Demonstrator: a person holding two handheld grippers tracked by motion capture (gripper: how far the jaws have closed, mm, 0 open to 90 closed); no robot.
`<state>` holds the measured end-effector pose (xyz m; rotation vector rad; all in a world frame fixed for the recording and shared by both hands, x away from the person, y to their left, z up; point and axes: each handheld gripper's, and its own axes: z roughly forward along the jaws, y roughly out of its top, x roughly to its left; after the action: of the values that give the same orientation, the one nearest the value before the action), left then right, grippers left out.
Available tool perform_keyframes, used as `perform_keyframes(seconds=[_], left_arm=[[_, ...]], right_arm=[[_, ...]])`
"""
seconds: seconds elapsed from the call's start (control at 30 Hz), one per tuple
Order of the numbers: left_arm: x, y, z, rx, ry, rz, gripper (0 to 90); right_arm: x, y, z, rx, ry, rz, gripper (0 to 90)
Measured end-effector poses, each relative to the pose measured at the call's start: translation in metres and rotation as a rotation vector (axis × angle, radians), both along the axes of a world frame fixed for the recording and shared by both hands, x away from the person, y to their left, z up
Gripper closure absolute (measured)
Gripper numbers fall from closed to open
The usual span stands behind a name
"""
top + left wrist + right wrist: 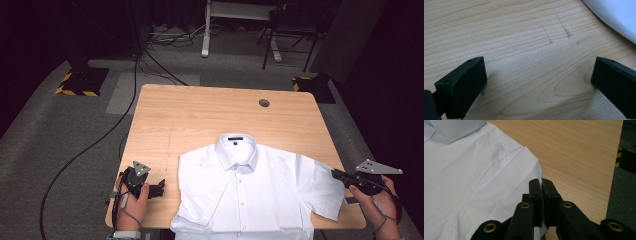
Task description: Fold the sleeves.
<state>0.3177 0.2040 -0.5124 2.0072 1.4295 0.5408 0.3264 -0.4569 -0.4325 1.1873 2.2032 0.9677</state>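
A white short-sleeved shirt (250,190) lies face up and buttoned on the wooden table (200,115), collar toward the far side and hem over the near edge. My right gripper (334,173) is at the shirt's right sleeve. In the right gripper view its jaws (541,181) stand pressed together on the sleeve's edge, with white cloth (461,182) pinched between them. My left gripper (159,189) rests low over bare wood just left of the shirt. Its jaws are wide apart with nothing between them, and a corner of the shirt (614,15) lies beyond them.
A round cable hole (264,103) sits near the table's far right. The table's right edge (614,170) runs close to my right gripper. Cables (100,140) trail over the grey floor at left, and yellow-and-black striped stand bases (80,85) flank the table.
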Motion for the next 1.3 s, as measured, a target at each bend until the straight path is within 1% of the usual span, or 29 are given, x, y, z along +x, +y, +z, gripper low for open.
perform_keyframes(seconds=[0.17, 0.4, 0.53, 0.73, 0.8, 0.9, 1.3], left_arm=[[0.0, 0.0, 0.0, 0.0, 0.0, 0.0, 0.0], [0.0, 0.0, 0.0, 0.0, 0.0, 0.0, 0.0], [0.0, 0.0, 0.0, 0.0, 0.0, 0.0, 0.0], [0.0, 0.0, 0.0, 0.0, 0.0, 0.0, 0.0], [0.0, 0.0, 0.0, 0.0, -0.001, -0.001, 0.0], [0.0, 0.0, 0.0, 0.0, 0.0, 0.0, 0.0], [0.0, 0.0, 0.0, -0.001, 0.0, 0.0, 0.0]], right_arm=[[-0.003, 0.009, 0.015, 0.009, -0.034, 0.027, 87.4], [-0.006, 0.025, 0.031, 0.017, -0.063, 0.078, 87.3], [-0.008, 0.037, 0.039, 0.016, -0.077, 0.115, 87.3], [-0.01, 0.056, 0.049, 0.021, -0.084, 0.169, 87.2], [-0.01, 0.062, 0.051, 0.03, -0.086, 0.18, 87.3], [-0.008, 0.07, 0.053, 0.03, -0.082, 0.196, 87.2], [-0.001, 0.103, 0.056, 0.034, -0.07, 0.26, 87.1]])
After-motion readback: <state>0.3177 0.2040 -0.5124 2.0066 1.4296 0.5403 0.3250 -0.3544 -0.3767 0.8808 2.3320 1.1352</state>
